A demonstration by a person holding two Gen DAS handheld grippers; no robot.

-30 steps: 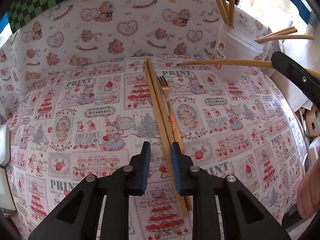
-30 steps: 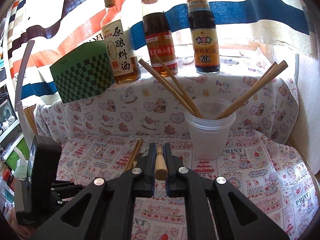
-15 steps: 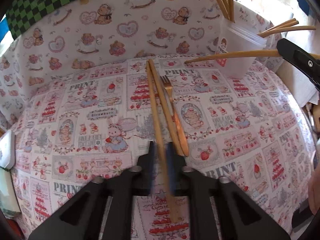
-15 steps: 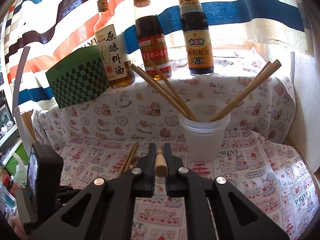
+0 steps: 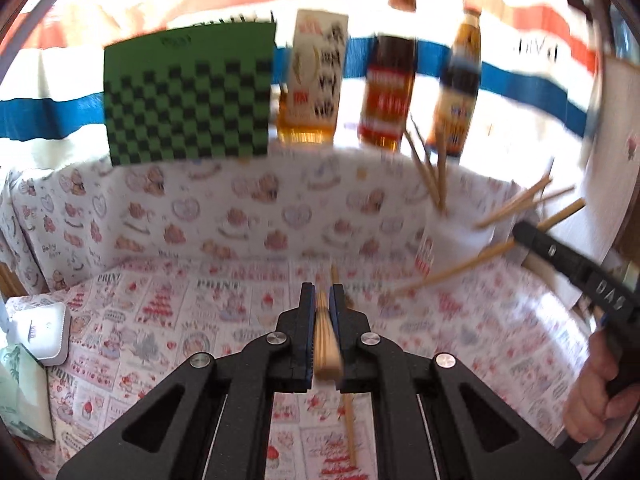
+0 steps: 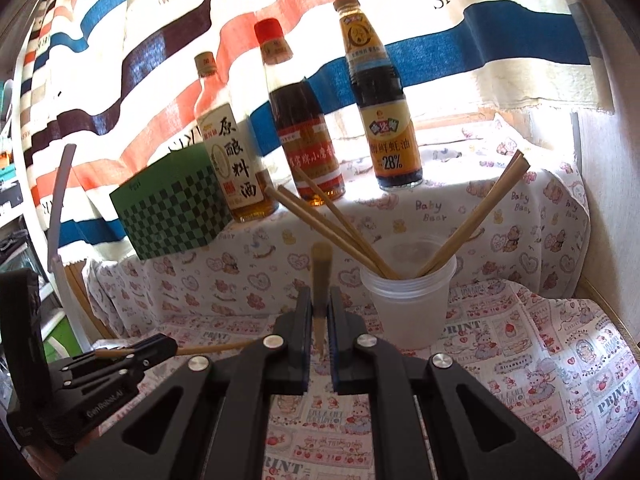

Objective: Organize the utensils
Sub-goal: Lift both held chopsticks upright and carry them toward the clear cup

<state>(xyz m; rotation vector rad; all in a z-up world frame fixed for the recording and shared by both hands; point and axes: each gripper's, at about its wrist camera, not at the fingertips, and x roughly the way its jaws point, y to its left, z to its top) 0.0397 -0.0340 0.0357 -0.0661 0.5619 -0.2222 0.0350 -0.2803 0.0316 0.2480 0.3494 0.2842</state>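
Note:
My left gripper (image 5: 321, 300) is shut on a wooden chopstick (image 5: 326, 344) and holds it off the cloth. A second chopstick (image 5: 349, 420) lies on the printed tablecloth (image 5: 160, 320) under it. My right gripper (image 6: 320, 304) is shut on another chopstick (image 6: 321, 276), tilted up, just left of the clear plastic cup (image 6: 408, 304). The cup holds several chopsticks (image 6: 476, 216). In the left wrist view the cup (image 5: 456, 240) is at the right, with the right gripper's held chopstick (image 5: 452, 272) beside it. The left gripper (image 6: 132, 354) shows low left in the right wrist view.
Three sauce bottles (image 6: 296, 128) and a green checkered box (image 6: 176, 208) stand on the covered ledge behind the cup. A white device (image 5: 40, 332) sits at the left edge. A striped curtain (image 6: 160, 40) hangs behind. The cloth-covered back wall (image 5: 240, 208) bounds the table.
My left gripper has closed on a chopstick, lifted it off the cloth and tilted up toward the ledge. My right gripper has raised its chopstick nearer the cup.

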